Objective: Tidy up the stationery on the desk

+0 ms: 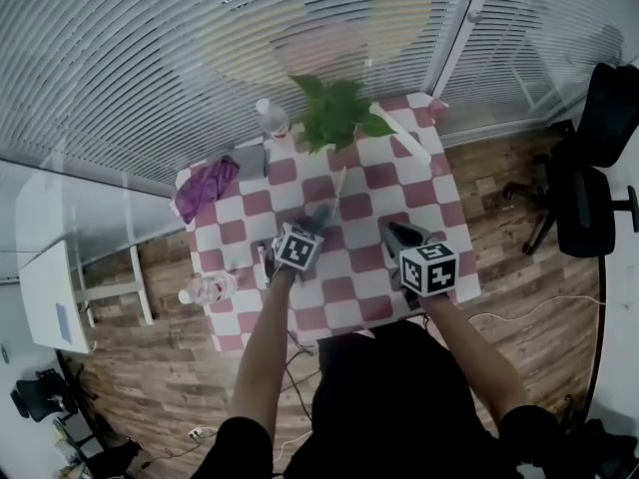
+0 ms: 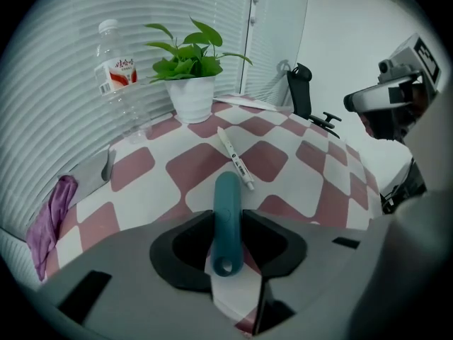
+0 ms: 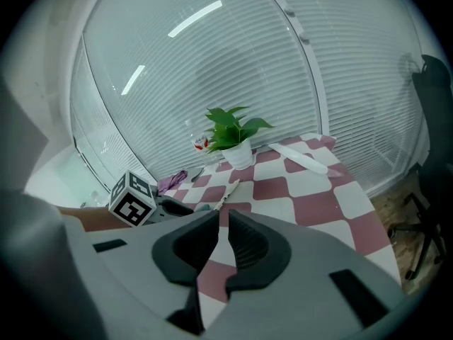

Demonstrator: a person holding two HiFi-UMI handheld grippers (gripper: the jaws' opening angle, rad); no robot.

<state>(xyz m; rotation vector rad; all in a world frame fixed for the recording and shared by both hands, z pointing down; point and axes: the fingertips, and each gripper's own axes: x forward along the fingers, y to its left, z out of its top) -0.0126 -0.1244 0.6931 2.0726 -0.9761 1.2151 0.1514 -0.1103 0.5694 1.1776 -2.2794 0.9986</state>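
Note:
A teal oblong tool (image 2: 227, 197) with a hole at its near end lies on the pink-and-white checked table (image 1: 379, 287). My left gripper (image 2: 228, 214) points steeply down and its jaws stand wide on both sides of the tool, pressing on it. In the head view the tool (image 1: 320, 215) shows just beyond the left gripper (image 1: 313, 226). A white pen (image 2: 236, 160) lies just past it, toward the potted plant (image 2: 191, 83). My right gripper (image 3: 223, 214) hovers over the table's right side with a narrow gap and nothing between its jaws.
A water bottle (image 2: 117, 76) stands by the plant; a second bottle (image 1: 208, 289) lies at the left edge. A purple cloth (image 1: 205, 188) and a grey pouch (image 1: 250, 158) sit at the back left. A long white strip (image 1: 404, 133) lies back right. An office chair (image 1: 589, 168) stands beyond.

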